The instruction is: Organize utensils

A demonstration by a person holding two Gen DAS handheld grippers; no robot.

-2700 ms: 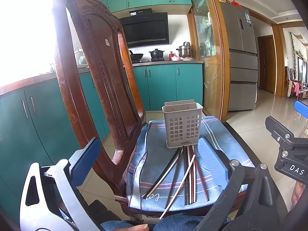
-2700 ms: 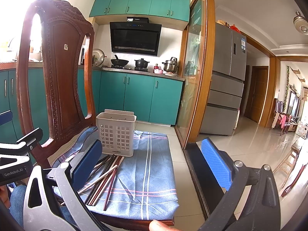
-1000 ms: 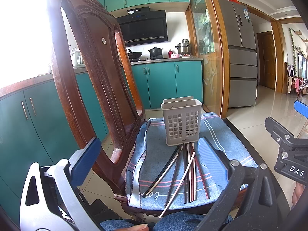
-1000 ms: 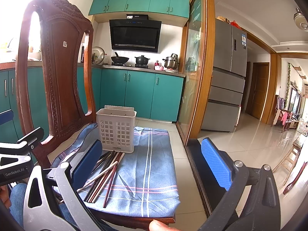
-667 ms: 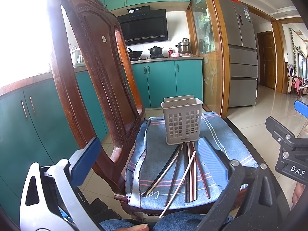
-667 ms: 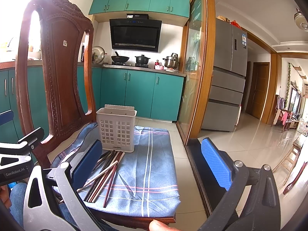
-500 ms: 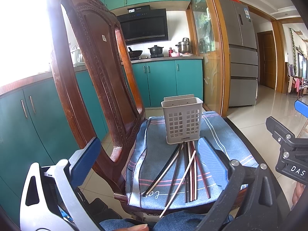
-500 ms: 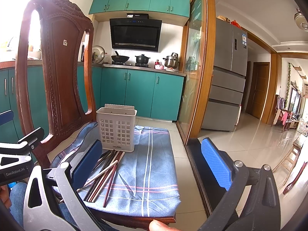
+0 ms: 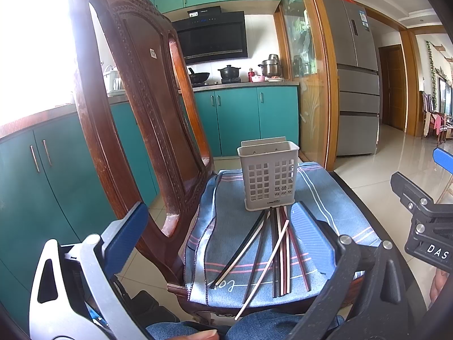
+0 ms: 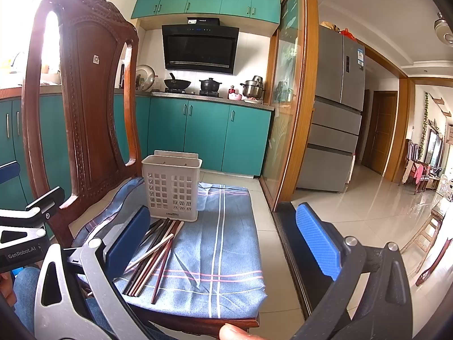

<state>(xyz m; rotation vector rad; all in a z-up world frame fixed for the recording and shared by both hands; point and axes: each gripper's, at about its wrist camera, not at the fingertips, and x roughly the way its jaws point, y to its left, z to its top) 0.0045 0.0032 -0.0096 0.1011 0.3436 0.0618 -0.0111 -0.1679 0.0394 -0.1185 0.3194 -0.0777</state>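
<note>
The left gripper (image 9: pixel 215 229) is held with its blue-padded fingers (image 9: pixel 127 232) spread wide and nothing between them, poised short of the chair seat. The right gripper (image 10: pixel 223 235) is likewise spread wide and empty, held beside the left one on the seat's open side.

Beyond both, a perforated white plastic utensil caddy (image 9: pixel 269 175) is stood upright near the middle of a blue striped cloth (image 9: pixel 334 198), which is draped over the seat of a carved dark wooden chair (image 9: pixel 136 90). A loose fan of chopsticks (image 9: pixel 279 249), some dark and some reddish with pale ends, is laid flat on the cloth in front of the caddy; their far tips are gathered at the caddy's base, and the near ends are spread toward the seat's front edge, one pale stick projecting past it. Denim-covered knees (image 9: pixel 181 328) are seen just below that edge.

Behind the chair, teal base cabinets (image 10: pixel 209 133) are run under a countertop on which a wok, a black pot and a steel pot are set, with a black range hood (image 10: pixel 199 48) mounted above and teal wall cabinets over that. To the right of the caddy, a wood-framed glass partition is stood, with a grey multi-door refrigerator (image 10: pixel 337 113) past it and glossy pale floor tiles (image 10: pixel 368 209) extending into a further room.
</note>
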